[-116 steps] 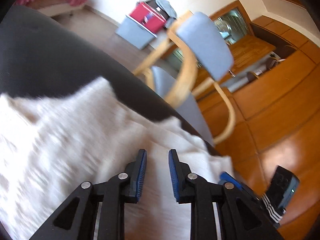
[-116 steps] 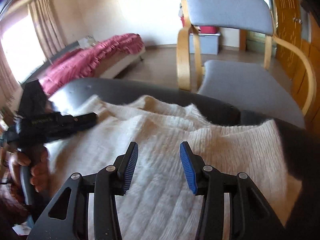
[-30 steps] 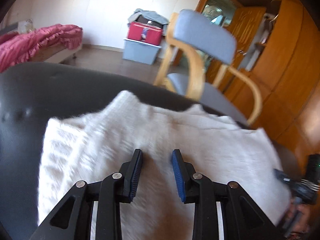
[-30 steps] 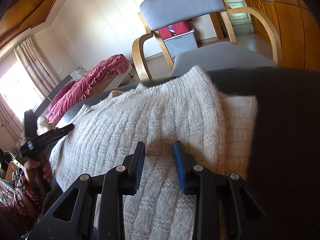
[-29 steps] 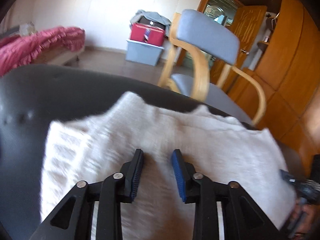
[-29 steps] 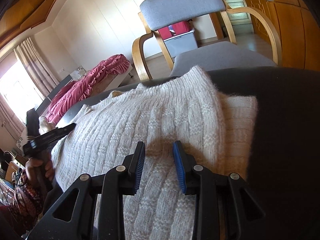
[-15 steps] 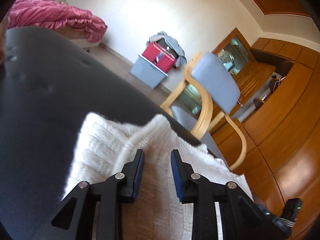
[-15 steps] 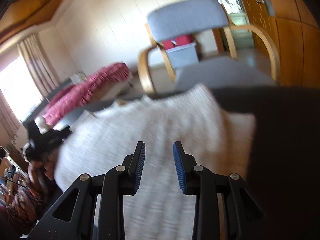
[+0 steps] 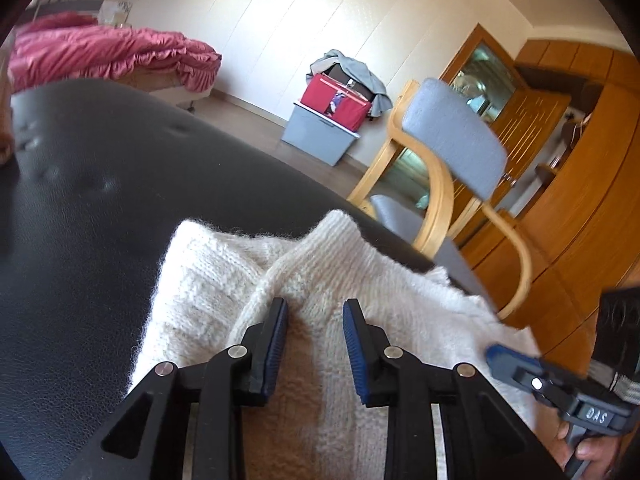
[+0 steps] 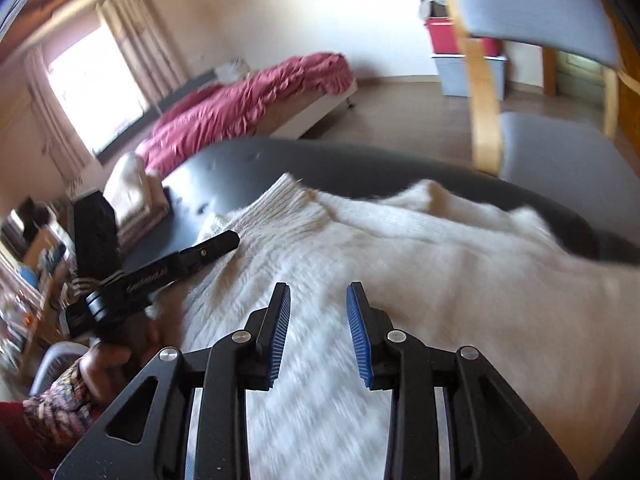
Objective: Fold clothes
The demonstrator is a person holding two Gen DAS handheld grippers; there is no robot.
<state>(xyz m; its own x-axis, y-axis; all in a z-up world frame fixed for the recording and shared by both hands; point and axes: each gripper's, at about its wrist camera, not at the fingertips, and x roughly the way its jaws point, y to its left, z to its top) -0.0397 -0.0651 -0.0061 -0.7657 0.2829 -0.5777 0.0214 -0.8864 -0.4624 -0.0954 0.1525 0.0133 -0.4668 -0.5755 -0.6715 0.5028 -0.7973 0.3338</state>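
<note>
A cream knit sweater (image 9: 360,272) lies on a black padded surface (image 9: 100,220), with a folded ridge and a ribbed cuff standing up near its left edge. My left gripper (image 9: 314,316) is open a little, low over that ridge. Both blue pads show bare and knit lies under the gap. In the right wrist view the sweater (image 10: 440,248) is streaked by motion under my right gripper (image 10: 318,300), which is narrowly open and holds nothing. The left gripper (image 10: 228,242) rests at the sweater's ribbed left edge. The right gripper (image 9: 494,354) shows at the sweater's right side.
A grey-padded wooden armchair (image 9: 452,140) stands just beyond the black surface (image 10: 320,160). A bed with a pink cover (image 10: 248,96), a grey bin with a red box (image 9: 320,132) and wooden cabinets stand farther off. Folded pale clothes (image 10: 132,188) are stacked at the surface's left end.
My right gripper has swept fast across the sweater and now sits closer to the left one. The left gripper has rolled and shifted toward the sweater's folded left edge, its gap slightly narrower.
</note>
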